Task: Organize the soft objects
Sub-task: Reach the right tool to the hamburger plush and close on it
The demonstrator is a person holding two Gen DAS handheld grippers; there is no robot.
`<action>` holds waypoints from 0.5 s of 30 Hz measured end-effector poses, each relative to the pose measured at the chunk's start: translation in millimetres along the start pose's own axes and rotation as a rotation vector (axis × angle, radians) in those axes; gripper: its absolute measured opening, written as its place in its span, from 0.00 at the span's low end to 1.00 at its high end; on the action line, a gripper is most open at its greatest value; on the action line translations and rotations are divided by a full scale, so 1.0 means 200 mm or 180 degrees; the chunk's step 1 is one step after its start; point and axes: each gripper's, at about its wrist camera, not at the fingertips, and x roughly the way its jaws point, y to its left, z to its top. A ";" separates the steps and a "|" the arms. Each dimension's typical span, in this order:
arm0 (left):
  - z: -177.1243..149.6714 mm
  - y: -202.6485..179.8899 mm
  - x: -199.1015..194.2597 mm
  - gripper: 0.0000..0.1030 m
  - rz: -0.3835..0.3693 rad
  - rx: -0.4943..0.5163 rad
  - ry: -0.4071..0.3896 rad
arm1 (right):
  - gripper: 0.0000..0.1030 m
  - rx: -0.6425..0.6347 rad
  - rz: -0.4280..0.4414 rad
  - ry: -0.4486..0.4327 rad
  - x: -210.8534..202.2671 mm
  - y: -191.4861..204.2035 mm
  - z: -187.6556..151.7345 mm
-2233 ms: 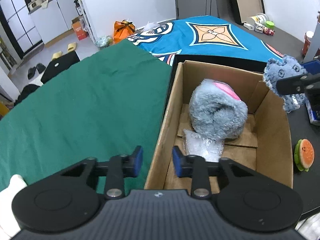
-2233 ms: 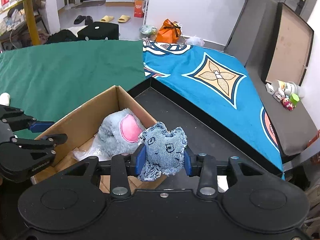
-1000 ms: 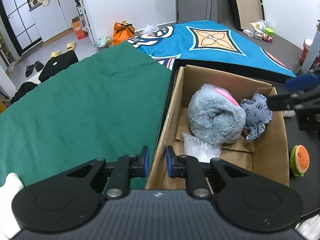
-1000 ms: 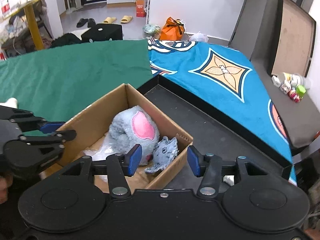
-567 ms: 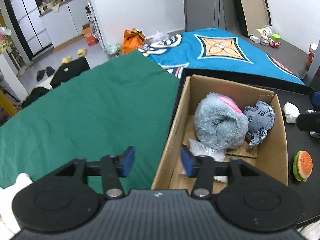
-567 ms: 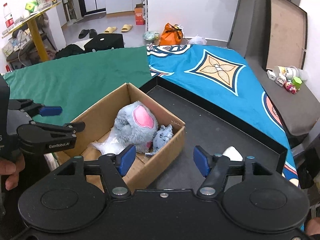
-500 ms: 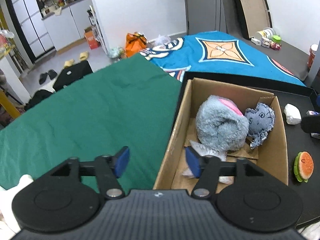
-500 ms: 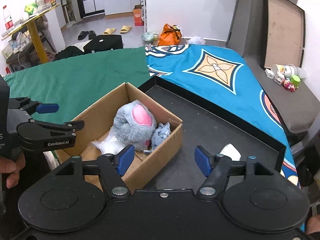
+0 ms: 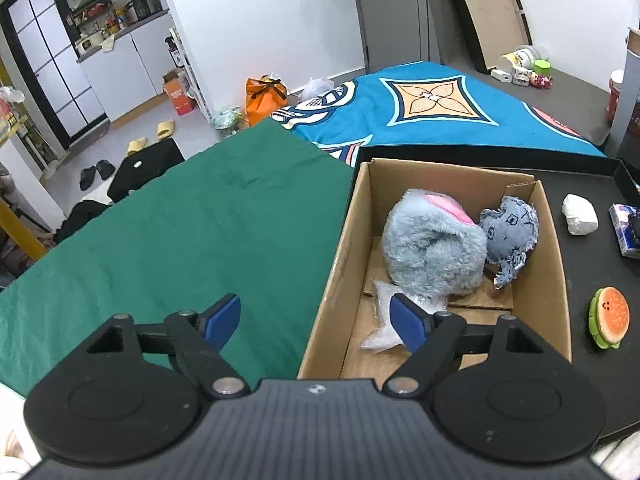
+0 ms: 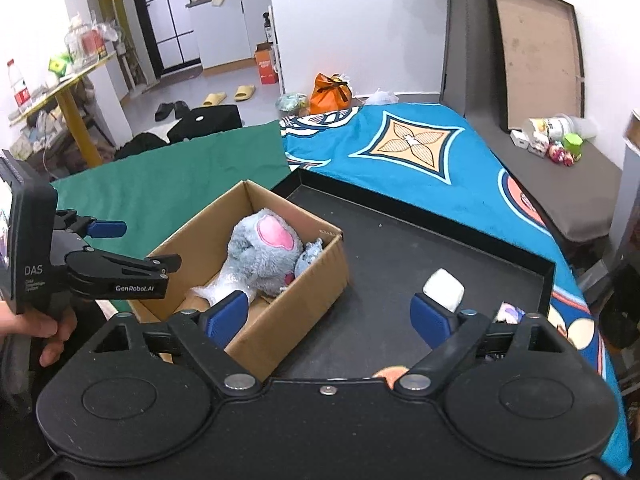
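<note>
With both pairs of jaws opening and nothing between them, the step in hand looks like choosing the next soft thing to carry to the box. The right hand-held gripper (image 10: 332,316) has its blue pads spread wide above the black tray (image 10: 400,240) on the desk; just beyond its right pad lies a white squishy block (image 10: 443,289), probably the easiest pick. A good approach would come down with one pad on each flat side and close gently, since a foam-like lump will give and may spring out if pinched at a corner. The left hand-held gripper (image 9: 316,320) hangs empty over the near wall of the cardboard box (image 9: 556,280), one pad over the green cloth (image 9: 180,240), the other over the box; it should stay clear of the rim.

Nearest in the box lies a crinkly clear plastic bag (image 9: 384,320), then a shaggy grey plush toy (image 9: 432,252) with a smooth pink patch, rounded and bulky. Pressed against its far side is a small denim doll (image 9: 508,232), flat, frayed at the edges, with a drawn face. Outside the box, a burger-shaped plush (image 9: 610,316) stands on edge on the tray. Farther off spreads a blue patterned blanket (image 9: 440,108).
</note>
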 end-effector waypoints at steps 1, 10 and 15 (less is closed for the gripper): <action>0.00 -0.01 -0.01 0.82 0.0017 0.0016 -0.0008 | 0.86 0.0035 0.0015 -0.0004 -0.01 -0.02 -0.02; 0.01 -0.04 0.00 0.87 0.0017 0.0123 0.0053 | 0.86 0.0294 0.0129 -0.0065 -0.06 -0.14 -0.16; 0.01 -0.05 -0.01 0.88 0.0064 0.0128 0.0022 | 0.86 0.0373 0.0162 -0.0088 -0.06 -0.19 -0.22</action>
